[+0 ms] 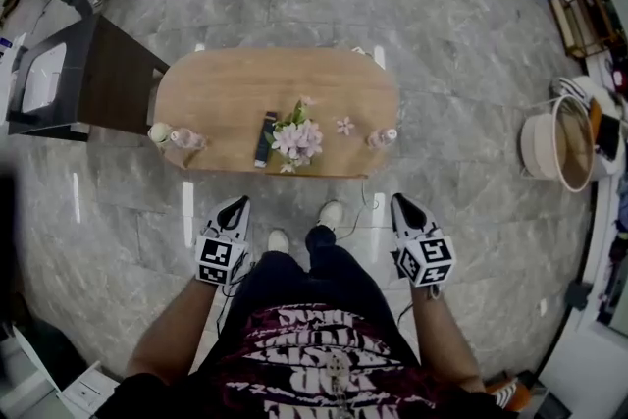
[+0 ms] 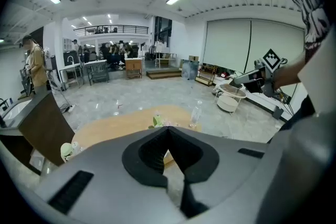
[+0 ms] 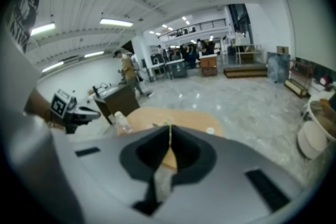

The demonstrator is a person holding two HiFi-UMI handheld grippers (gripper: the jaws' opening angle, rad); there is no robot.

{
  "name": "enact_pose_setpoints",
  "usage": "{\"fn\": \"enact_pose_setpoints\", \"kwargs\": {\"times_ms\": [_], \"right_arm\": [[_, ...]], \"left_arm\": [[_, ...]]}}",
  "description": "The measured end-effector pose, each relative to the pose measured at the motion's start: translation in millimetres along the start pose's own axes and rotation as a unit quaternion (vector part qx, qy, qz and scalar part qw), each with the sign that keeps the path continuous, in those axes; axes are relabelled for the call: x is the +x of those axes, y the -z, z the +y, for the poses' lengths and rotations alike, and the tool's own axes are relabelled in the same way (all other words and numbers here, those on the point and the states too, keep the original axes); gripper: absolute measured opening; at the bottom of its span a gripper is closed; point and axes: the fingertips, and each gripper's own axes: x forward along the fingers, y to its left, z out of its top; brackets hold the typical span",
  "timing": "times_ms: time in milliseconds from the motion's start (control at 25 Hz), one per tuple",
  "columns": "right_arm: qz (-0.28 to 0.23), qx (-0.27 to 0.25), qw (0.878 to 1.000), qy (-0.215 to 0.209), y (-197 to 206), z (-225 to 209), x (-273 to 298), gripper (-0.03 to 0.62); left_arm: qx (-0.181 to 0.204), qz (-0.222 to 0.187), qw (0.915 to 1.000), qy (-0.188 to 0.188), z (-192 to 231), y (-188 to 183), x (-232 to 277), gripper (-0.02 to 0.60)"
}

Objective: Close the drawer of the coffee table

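Note:
The oval wooden coffee table [image 1: 226, 88] stands just ahead of the person's feet, also seen in the left gripper view [image 2: 113, 126] and the right gripper view [image 3: 184, 117]. No drawer shows in any view; its near edge looks flush from above. My left gripper [image 1: 238, 203] hangs shut and empty in front of the table's near left side, jaws meeting [image 2: 168, 129]. My right gripper [image 1: 399, 201] is likewise shut and empty off the near right side [image 3: 169, 131]. Both point toward the table and do not touch it.
On the tabletop lie a dark remote [image 1: 266, 137], a bunch of pink flowers [image 1: 298, 138] and a plastic bottle at each near corner [image 1: 186, 140] [image 1: 384, 136]. A dark cabinet [image 1: 93, 78] abuts the table's left end. Round white stools [image 1: 559, 144] stand at the right.

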Motion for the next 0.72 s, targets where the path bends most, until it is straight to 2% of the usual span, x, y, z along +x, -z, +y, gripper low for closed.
{"fn": "enact_pose_setpoints", "kwargs": {"times_ms": [160, 320, 480, 640, 720], "right_arm": [[0.060, -0.054, 0.996, -0.034, 40.9, -24.9, 41.0, 0.035], [0.099, -0.106, 0.987, -0.070, 88.9, -31.9, 87.2, 0.035], [0.144, -0.146, 0.973, -0.105, 155.5, -35.4, 122.0, 0.035], [0.173, -0.162, 0.964, -0.117, 219.1, -42.5, 167.7, 0.035], [0.200, -0.175, 0.956, -0.127, 257.8, -49.5, 179.1, 0.035]], "left_arm": [[0.002, 0.043, 0.9991, -0.002, -1.5, 41.5, 27.4, 0.021], [0.029, 0.088, 0.9957, 0.004, 4.7, 96.1, 57.6, 0.021], [-0.002, 0.118, 0.9930, 0.004, -2.3, 167.7, 89.0, 0.021], [-0.003, 0.132, 0.9912, -0.003, 12.1, 235.0, 137.1, 0.021], [-0.008, 0.150, 0.9887, -0.003, 16.6, 266.5, 159.1, 0.021]]}}
